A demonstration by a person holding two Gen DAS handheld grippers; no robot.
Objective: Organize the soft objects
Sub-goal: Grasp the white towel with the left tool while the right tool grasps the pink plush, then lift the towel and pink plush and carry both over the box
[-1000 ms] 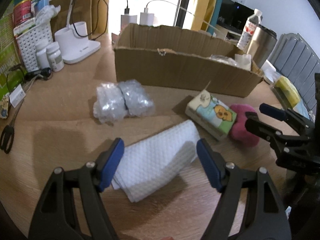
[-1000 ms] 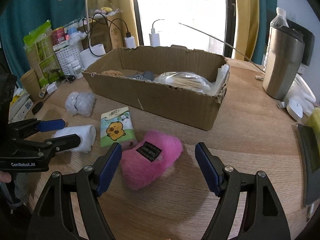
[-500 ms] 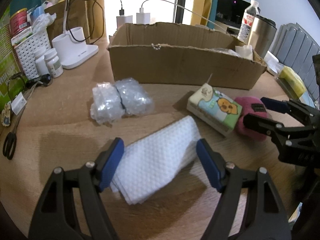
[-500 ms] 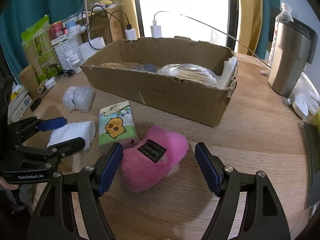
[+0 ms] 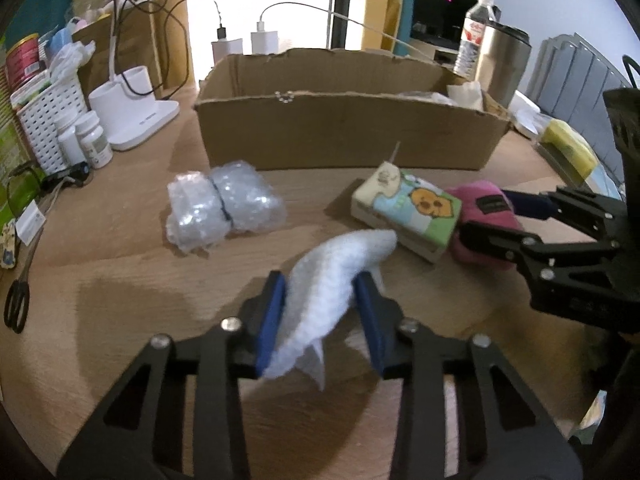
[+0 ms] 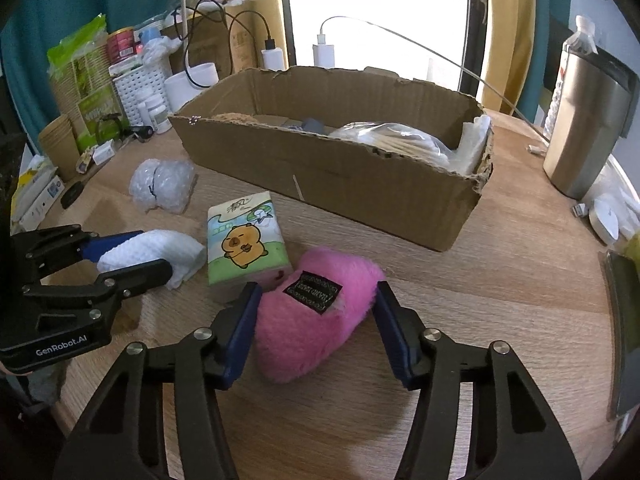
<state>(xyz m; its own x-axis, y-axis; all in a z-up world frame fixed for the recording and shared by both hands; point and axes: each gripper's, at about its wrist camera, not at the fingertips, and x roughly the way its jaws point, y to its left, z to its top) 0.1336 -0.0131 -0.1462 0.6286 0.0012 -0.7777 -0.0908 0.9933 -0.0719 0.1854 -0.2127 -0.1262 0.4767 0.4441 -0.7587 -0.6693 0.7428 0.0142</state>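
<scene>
White waffle-textured cloth (image 5: 340, 276); pink plush (image 6: 316, 312) with black label; tissue pack (image 6: 246, 240) green and pale blue, orange cartoon animal (capybara-like); clear bubble wrap (image 5: 222, 208); brown cardboard box (image 6: 332, 168); light wood table (image 6: 500, 288); blue gripper pads (image 6: 240, 336).

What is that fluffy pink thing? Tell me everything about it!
The pink plush looks soft and furry, a rounded lump with a black label stitched on top. It lies on the wooden table beside the tissue pack. The right gripper has just been closing around it, blue pads at both sides.
</scene>
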